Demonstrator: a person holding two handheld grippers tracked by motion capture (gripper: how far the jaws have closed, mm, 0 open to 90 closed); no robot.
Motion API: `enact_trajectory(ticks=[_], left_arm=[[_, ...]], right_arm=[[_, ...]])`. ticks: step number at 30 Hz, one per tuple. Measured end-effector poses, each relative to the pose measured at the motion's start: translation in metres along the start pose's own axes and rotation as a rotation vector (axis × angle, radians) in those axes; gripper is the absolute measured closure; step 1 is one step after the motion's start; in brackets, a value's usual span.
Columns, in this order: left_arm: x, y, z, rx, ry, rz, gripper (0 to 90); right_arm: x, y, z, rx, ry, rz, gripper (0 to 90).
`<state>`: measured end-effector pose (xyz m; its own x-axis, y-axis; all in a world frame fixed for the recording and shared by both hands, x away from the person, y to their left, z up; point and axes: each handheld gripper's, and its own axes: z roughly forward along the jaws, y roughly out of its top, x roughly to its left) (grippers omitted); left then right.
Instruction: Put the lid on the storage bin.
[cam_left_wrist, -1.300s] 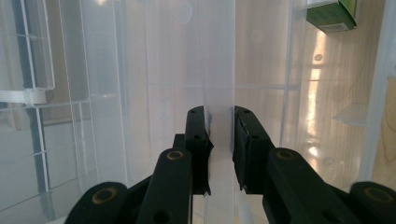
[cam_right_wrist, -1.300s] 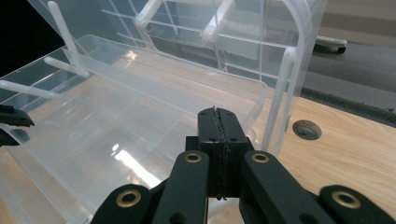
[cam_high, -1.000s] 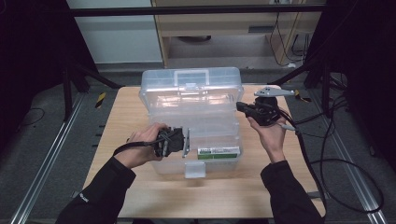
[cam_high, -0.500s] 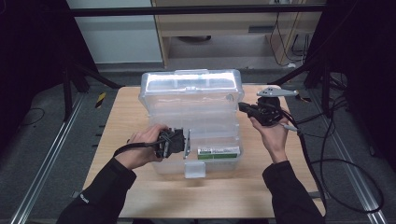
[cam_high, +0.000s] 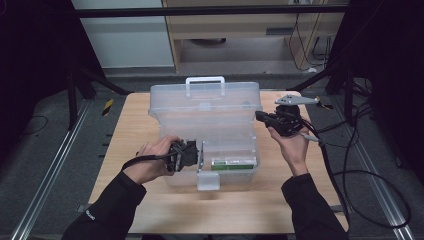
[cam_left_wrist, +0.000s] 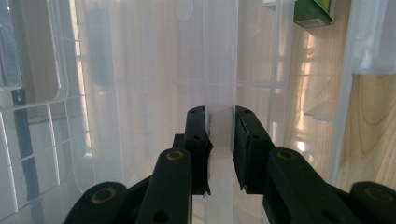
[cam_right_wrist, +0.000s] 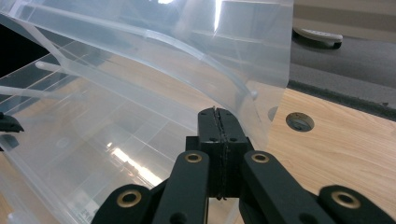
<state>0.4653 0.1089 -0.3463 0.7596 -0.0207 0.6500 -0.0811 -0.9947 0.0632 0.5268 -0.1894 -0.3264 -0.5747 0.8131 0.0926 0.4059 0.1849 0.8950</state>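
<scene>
Tongs, left (cam_high: 197, 156): closed on the near front wall of the clear plastic box (cam_high: 210, 150); in the left gripper view the two black jaws pinch a thin translucent panel (cam_left_wrist: 219, 140) between them, holding the base down.
Tongs, right (cam_high: 261, 117): jaws pressed together with no gap in the right gripper view (cam_right_wrist: 218, 116), nothing visible between them; their tips sit against the right edge of the lid (cam_right_wrist: 177, 56), pushing rather than gripping, as far as can be judged.
Box: in the middle of the wooden tabletop (cam_high: 125, 135), its long axis running left to right across the person's front.
Lid: standing up at the far side of the box, handle (cam_high: 205, 82) at the top, hinged along the far long edge (cam_high: 205, 105).
Inside: a green-and-white packet (cam_high: 232, 164) lies at the near right of the base.
Key relation: the lid lies ahead of and to the left of the right tongs, which are the nearer pair to it; its swing is about the box's long axis, away from the person, so any further push should go up and back.
Change from a second ago: the lid then lay much lower over the base, its handle near the top surface; it now stands close to upright. The right tongs have moved slightly with its edge, and the left tongs have stayed on the front wall.
</scene>
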Motion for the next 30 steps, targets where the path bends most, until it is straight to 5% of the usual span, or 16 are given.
enact_trajectory(ticks=[13,19,30], left_arm=[[-0.005,-0.004,-0.003,-0.043,-0.024,-0.028,71.8],[-0.002,-0.01,-0.015,-0.107,-0.017,-0.089,69.7],[0.006,-0.037,-0.025,-0.225,-0.045,-0.309,72.8]], right_arm=[[0.003,-0.008,-0.002,0.007,0.03,-0.014,90.0],[0.004,-0.01,-0.005,0.005,0.036,-0.022,90.0],[0.005,-0.014,-0.007,0.01,0.045,-0.027,90.0]])
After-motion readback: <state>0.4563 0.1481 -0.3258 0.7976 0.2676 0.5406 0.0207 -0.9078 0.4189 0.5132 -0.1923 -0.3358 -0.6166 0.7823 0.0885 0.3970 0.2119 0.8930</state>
